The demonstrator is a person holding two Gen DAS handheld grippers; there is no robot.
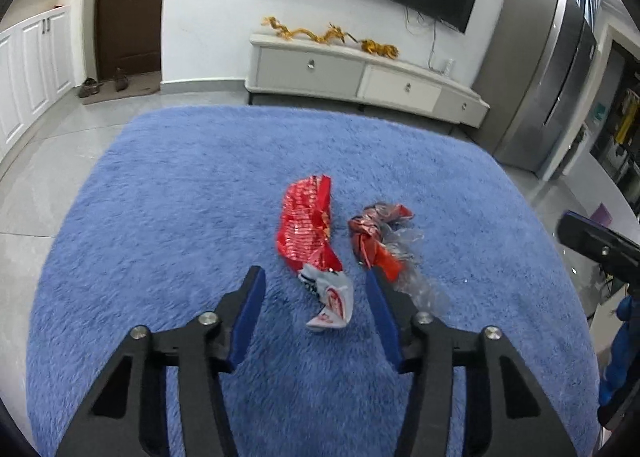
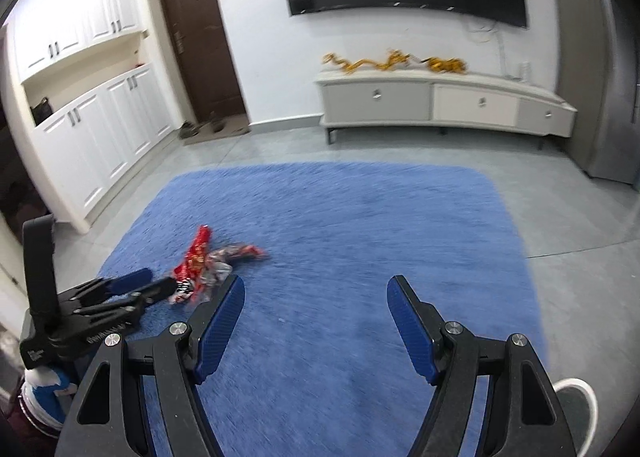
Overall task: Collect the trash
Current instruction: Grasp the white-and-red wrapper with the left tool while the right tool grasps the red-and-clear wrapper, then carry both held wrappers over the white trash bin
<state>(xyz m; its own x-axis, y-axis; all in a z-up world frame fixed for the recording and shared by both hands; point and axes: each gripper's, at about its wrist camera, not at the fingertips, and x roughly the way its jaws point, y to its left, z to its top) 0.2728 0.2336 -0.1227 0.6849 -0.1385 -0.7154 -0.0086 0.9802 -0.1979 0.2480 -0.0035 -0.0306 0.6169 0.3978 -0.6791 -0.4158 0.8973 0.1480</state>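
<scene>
On the blue shaggy rug [image 1: 180, 197] lie two pieces of trash. One is a long red foil wrapper [image 1: 306, 221] with a white-and-red end. Beside it is a crumpled red-and-silver wrapper [image 1: 380, 237] with clear plastic attached. My left gripper [image 1: 314, 277] is just above the rug, and the wrapper's white end lies between its blue pads without touching them. In the right wrist view the left gripper [image 2: 160, 282] meets the red wrapper [image 2: 196, 253] and the crumpled wrapper [image 2: 236, 253] at the left. My right gripper [image 2: 316, 281] hangs open over bare rug [image 2: 360, 217], to the right of the trash.
A low TV cabinet [image 1: 360, 73] stands against the far wall behind the rug, with a grey fridge [image 1: 548, 69] to its right. White cupboards [image 2: 92, 137] and a brown door [image 2: 200, 45] are on the left. Grey tile floor surrounds the rug. A white shoe [image 2: 576, 397] shows at the lower right.
</scene>
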